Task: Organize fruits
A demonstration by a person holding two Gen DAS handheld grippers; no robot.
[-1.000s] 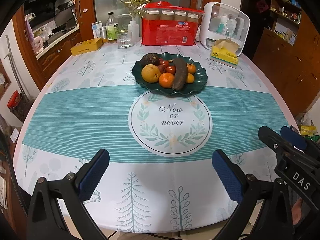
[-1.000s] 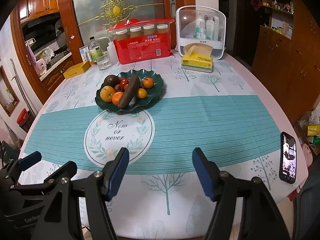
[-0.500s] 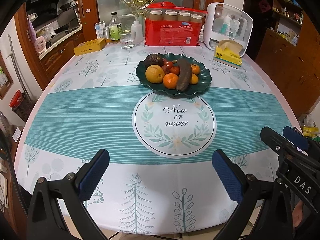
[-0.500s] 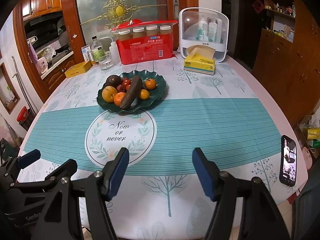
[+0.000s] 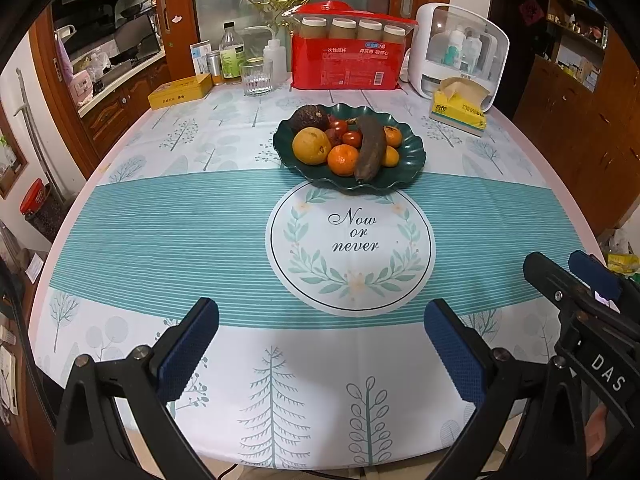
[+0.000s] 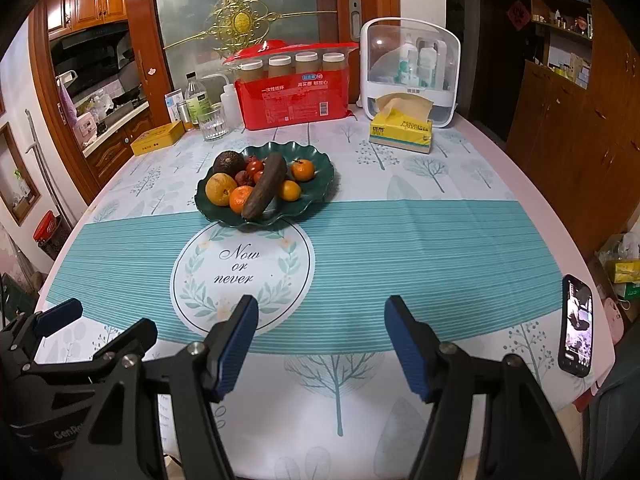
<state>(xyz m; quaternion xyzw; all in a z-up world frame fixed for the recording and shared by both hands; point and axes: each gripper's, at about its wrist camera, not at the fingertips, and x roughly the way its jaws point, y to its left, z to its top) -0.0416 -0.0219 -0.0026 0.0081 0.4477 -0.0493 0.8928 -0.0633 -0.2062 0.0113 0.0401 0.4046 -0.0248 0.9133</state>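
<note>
- Fruits (image 5: 347,145) lie piled in a dark green scalloped plate (image 5: 412,160) (mid-worktop), well beyond both claws.
- Left claw (image 5: 320,344): jaws apart, empty.
- Right claw (image 6: 320,340): jaws apart, empty.

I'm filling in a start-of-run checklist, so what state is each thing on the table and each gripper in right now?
left gripper: open, empty, above the near table edge
right gripper: open, empty
green plate: upright, loaded with fruit
long brown fruit: lying across the pile
tissue box: open, a tissue sticking out
drinking glass: upright
phone: flat, screen lit
red pack of cups: standing, wrapped
</note>
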